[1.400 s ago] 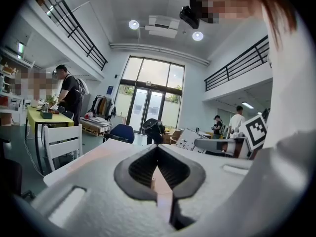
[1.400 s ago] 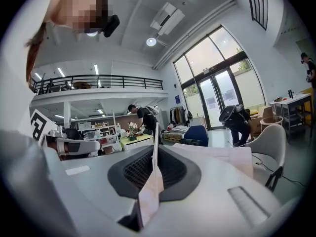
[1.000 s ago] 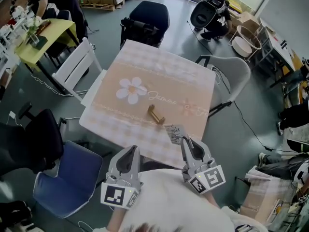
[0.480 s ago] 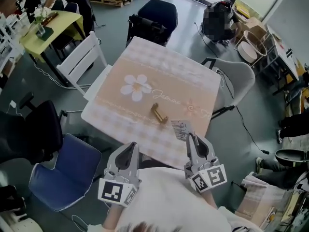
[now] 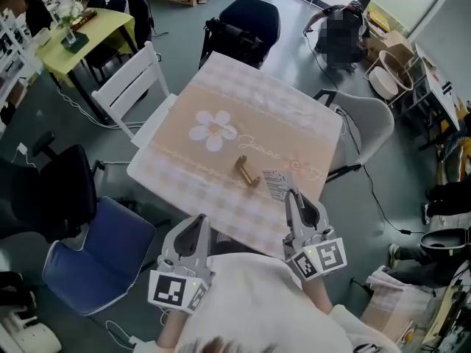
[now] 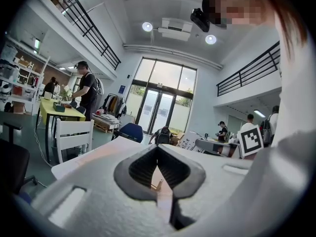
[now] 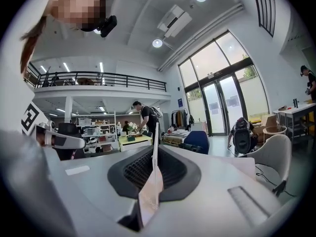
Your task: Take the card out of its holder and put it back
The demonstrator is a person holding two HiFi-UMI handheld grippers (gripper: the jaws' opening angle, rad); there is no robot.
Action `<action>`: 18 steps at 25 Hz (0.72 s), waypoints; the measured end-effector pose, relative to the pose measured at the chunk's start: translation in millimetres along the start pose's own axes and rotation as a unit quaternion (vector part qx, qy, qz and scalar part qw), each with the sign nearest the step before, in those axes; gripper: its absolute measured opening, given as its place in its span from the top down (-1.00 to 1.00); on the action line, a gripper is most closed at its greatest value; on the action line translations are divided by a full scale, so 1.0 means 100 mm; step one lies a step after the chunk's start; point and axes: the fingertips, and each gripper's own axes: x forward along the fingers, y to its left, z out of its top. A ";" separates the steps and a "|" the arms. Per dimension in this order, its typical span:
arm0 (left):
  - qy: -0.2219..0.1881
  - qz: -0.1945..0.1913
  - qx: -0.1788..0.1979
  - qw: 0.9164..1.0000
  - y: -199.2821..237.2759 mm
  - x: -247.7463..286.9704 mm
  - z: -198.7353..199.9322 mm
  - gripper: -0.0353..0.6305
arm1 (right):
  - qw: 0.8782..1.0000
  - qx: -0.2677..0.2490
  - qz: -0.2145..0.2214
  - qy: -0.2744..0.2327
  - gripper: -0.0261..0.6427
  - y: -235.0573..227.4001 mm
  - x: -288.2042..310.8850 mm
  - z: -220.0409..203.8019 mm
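**Right claw gripping the card just beside its holder**

Head view: A person is standing at the near edge of a square table [image 5: 243, 101] covered in a beige checked cloth with a white daisy print. The right gripper [image 5: 289, 195] is clenching a small white printed card [image 5: 277, 184] and holding it over the table's near right part. A short brass-coloured card holder [image 5: 246, 170] is sitting on the cloth just left of the card, and the two are not touching. The left gripper [image 5: 198, 220] is hovering at the near edge, left of the right one, with its jaws together.

Left gripper view: The left gripper [image 6: 158, 149] is showing its jaws meeting at the tips and grasping nothing. The pale tabletop is showing through the gap behind them.

Right gripper view: The card [image 7: 149, 196] is standing edge-on, pinched between the jaws of the right gripper [image 7: 156, 150] and rising above their tips. Far behind, a person in dark clothes [image 7: 146, 118] is bending over a yellow table [image 7: 132, 140].
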 end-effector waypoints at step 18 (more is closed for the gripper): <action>0.011 0.005 -0.011 1.000 0.19 0.05 -0.02 0.89 | 0.999 -0.032 0.039 0.014 0.88 -0.05 0.71 -0.16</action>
